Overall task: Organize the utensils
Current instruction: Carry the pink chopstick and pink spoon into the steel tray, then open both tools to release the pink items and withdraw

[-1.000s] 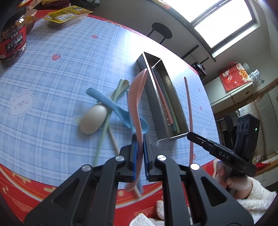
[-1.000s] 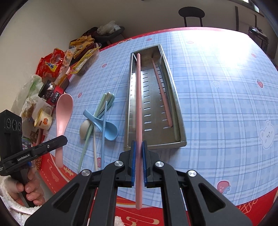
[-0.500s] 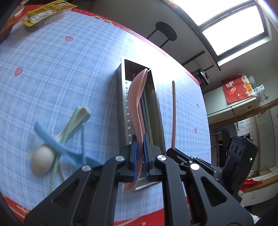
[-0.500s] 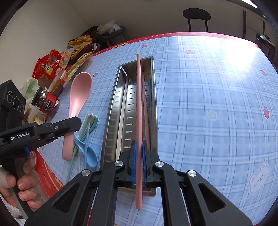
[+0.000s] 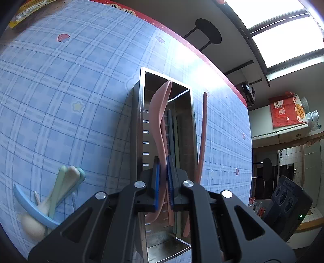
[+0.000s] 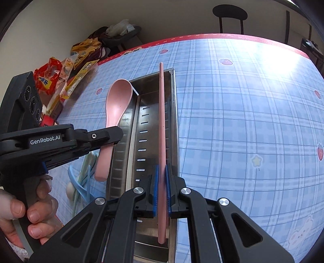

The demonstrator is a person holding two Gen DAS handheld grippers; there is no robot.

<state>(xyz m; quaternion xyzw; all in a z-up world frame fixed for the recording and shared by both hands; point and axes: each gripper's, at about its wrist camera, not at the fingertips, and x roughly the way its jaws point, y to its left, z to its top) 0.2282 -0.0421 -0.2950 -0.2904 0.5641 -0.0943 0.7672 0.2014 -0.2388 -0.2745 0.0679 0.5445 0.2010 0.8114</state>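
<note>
My left gripper point(image 5: 163, 182) is shut on a pink spoon point(image 5: 159, 113) and holds it lengthwise above the steel utensil tray point(image 5: 139, 113). In the right wrist view the pink spoon point(image 6: 116, 105) hangs over the tray's left rim point(image 6: 121, 129). My right gripper point(image 6: 161, 190) is shut on a pink chopstick point(image 6: 161, 121), held lengthwise over the tray's right side; it also shows in the left wrist view point(image 5: 203, 129). Several chopsticks point(image 5: 174, 133) lie inside the tray.
A blue spoon point(image 5: 30, 208), a cream spoon point(image 5: 32, 228) and pale green chopsticks point(image 5: 60, 186) lie piled on the blue checked tablecloth left of the tray. Snack packets point(image 6: 60, 72) crowd the table's far left corner. A chair point(image 6: 229, 14) stands beyond the table.
Both grippers have moved over the tray and come closer to it. The spoon went from above the utensil pile to above the tray. The chopstick stays lined up along the tray.
</note>
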